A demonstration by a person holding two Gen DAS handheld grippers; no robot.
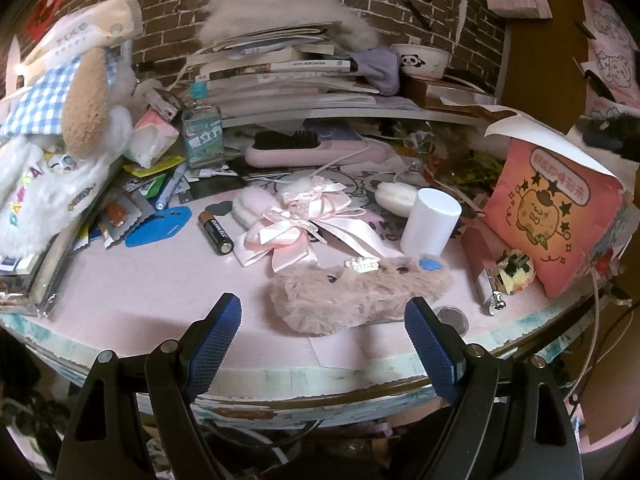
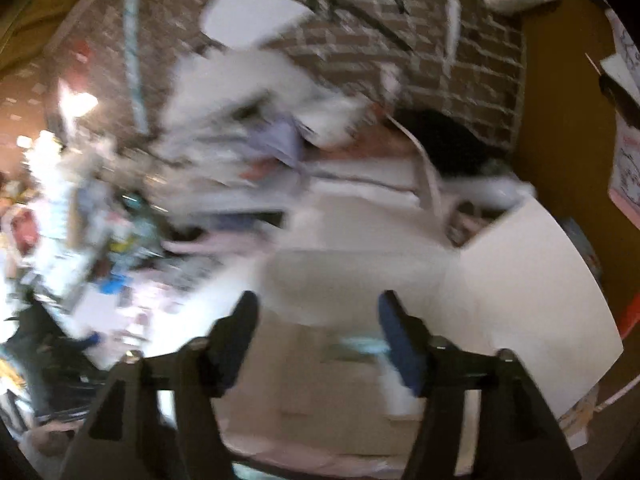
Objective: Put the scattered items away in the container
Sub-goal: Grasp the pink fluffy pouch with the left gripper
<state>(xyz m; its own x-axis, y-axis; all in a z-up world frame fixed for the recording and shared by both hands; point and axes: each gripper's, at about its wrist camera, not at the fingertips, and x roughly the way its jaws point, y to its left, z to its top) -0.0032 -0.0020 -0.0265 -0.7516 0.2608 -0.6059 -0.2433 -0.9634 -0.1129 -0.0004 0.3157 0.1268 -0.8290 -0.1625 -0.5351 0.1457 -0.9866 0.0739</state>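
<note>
Both grippers, left gripper (image 1: 323, 327) and right gripper (image 2: 318, 326), gape empty; right view is motion-blurred.

Cluttered bedroom desk (image 1: 160, 300), plush toy (image 1: 60, 152)

Brown brick wall (image 1: 172, 20) behind, pink tabletop (image 1: 160, 292) (worn edge), dim warm light
</note>
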